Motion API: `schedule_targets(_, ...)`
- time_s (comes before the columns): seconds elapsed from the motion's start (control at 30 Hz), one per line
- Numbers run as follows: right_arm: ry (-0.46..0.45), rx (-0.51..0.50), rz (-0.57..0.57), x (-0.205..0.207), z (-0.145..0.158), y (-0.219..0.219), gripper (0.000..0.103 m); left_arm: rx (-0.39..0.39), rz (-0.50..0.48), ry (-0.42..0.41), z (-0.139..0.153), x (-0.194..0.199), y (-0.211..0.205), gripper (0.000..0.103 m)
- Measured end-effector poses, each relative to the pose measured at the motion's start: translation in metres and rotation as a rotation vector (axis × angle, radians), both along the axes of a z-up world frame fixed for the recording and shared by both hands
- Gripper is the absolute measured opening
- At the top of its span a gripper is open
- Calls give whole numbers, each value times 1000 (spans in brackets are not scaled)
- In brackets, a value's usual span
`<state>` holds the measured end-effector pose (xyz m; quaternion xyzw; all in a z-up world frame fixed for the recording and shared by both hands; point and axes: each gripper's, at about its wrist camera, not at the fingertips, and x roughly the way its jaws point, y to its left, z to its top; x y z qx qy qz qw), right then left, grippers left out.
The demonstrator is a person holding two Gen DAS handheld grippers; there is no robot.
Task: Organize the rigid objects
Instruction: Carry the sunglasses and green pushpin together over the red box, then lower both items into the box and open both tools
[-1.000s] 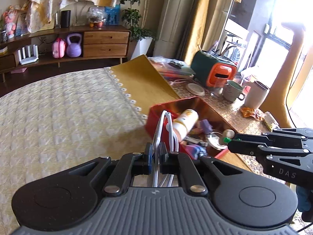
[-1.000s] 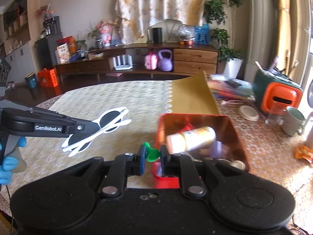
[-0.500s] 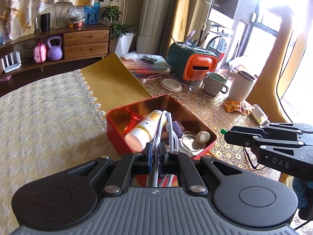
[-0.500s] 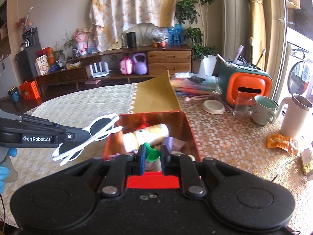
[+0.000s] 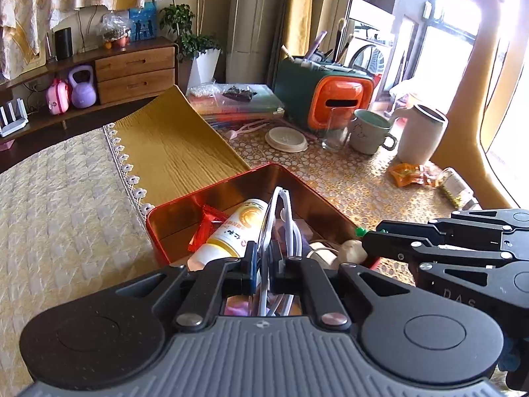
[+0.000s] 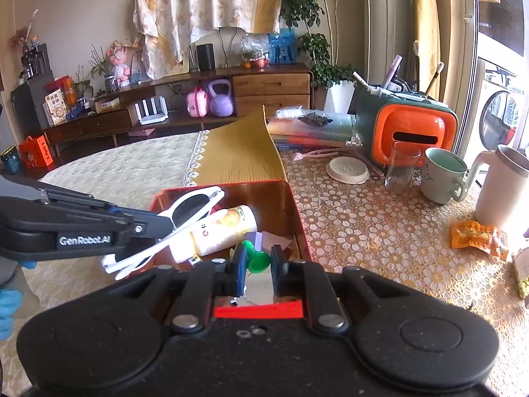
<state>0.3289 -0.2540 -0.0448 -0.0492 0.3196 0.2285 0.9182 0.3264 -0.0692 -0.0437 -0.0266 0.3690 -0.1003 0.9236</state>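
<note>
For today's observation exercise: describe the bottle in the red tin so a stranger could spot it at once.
Find the red tin beside the yellow cloth. Inside it lies the bottle, on its side. It alone is a white cylinder with an orange-yellow label, and the largest thing there.

A desk (image 6: 363, 231) under a lace-patterned cover carries a red tin (image 6: 299, 218), a cream quilted cloth (image 6: 115, 172), stacked books (image 6: 310, 129), an orange-and-green box (image 6: 406, 132), a glass (image 6: 401, 168), a green mug (image 6: 443, 178), a white jug (image 6: 502, 185), a round lid (image 6: 347, 170) and snack wrappers (image 6: 476, 235).
</note>
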Motion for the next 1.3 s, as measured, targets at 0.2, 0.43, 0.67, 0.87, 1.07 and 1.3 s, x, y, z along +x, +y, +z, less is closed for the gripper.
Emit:
schedule_targets(0.2, 3, -33, 22, 12, -13, 13, 14, 36, 0, 4, -13, 18, -5, 6)
schedule_targets(0.43, 28, -64, 18, 22, -28, 18, 14, 34, -18, 15, -28, 31, -9, 7)
schedule_targets(0.67, 64, -64, 25, 25, -39, 21, 16, 24, -18, 45, -42, 35, -8, 7)
schedule_targets(0.87, 63, -66, 34, 22, -41, 25, 23, 24, -21, 52, -45, 35, -7, 7)
schedule_targets(1.07, 66, -46, 25, 21, -39, 22, 33, 27, -26, 50, -43, 30, -7, 7)
schedule_targets(1.3, 63, -20, 21, 12, -29, 17, 35, 22, -46, 16, -27, 13, -9, 7)
